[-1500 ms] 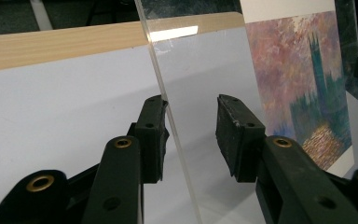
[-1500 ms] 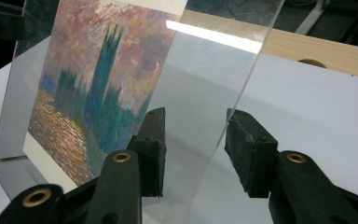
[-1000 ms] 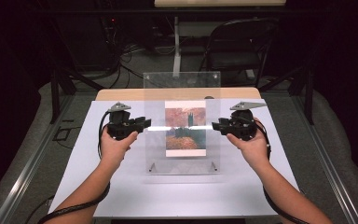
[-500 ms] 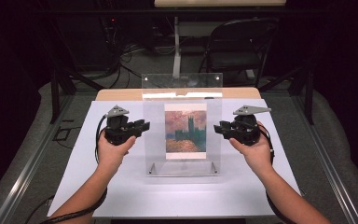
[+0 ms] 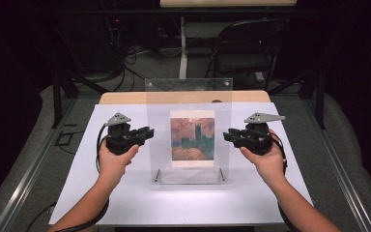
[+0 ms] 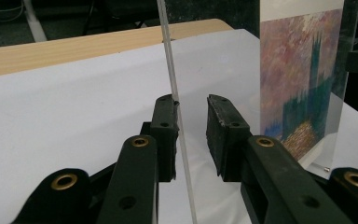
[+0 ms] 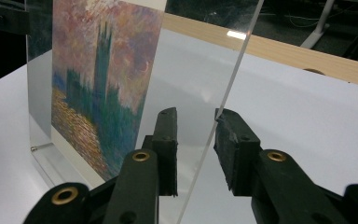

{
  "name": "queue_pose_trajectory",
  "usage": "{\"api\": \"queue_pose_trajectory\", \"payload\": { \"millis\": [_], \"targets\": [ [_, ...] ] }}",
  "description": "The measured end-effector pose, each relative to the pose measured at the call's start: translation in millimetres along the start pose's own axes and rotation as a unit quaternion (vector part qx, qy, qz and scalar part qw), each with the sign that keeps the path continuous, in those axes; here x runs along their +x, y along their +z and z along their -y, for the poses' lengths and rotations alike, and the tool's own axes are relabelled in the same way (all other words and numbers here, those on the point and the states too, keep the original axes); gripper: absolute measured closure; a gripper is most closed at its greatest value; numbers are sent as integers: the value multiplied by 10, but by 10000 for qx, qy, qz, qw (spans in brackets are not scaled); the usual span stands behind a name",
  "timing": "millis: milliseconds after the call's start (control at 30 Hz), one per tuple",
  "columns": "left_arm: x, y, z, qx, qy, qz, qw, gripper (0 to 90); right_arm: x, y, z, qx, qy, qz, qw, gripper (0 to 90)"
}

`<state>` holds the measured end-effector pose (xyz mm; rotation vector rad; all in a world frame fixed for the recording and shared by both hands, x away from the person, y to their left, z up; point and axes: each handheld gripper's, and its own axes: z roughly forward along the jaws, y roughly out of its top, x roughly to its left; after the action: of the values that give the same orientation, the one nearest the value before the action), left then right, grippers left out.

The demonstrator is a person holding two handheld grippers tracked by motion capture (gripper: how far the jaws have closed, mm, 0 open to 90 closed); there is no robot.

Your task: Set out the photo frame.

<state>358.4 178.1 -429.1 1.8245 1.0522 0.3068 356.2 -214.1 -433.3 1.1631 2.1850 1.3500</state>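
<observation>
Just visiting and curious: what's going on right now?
Left gripper and right gripper closing on the clear picture frame's side edges, not yet clamped. Frame upright. Nothing in the way.

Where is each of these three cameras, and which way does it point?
High view: above the table, looking forward and down; forearms, both hands show.
Left gripper view: on the left hand-held gripper, facing along its jaws.
Right gripper view: on the right hand-held gripper, likewise.
All share the clear picture frame.

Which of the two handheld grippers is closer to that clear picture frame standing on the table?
Neither is clearly nearer. The left gripper straddles the clear frame's left edge, one pad touching; the right gripper straddles its right edge likewise. Both jaws have just been closing.
</observation>
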Motion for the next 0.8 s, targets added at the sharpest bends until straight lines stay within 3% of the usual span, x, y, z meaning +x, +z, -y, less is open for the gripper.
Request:
{"api": "queue_pose_trajectory", "payload": {
  "millis": [800],
  "targets": [
    [-156,-239,200,-195,12,259,9995,741,158,-237,192,-238,23,-237,9994,728]
  ]
}}
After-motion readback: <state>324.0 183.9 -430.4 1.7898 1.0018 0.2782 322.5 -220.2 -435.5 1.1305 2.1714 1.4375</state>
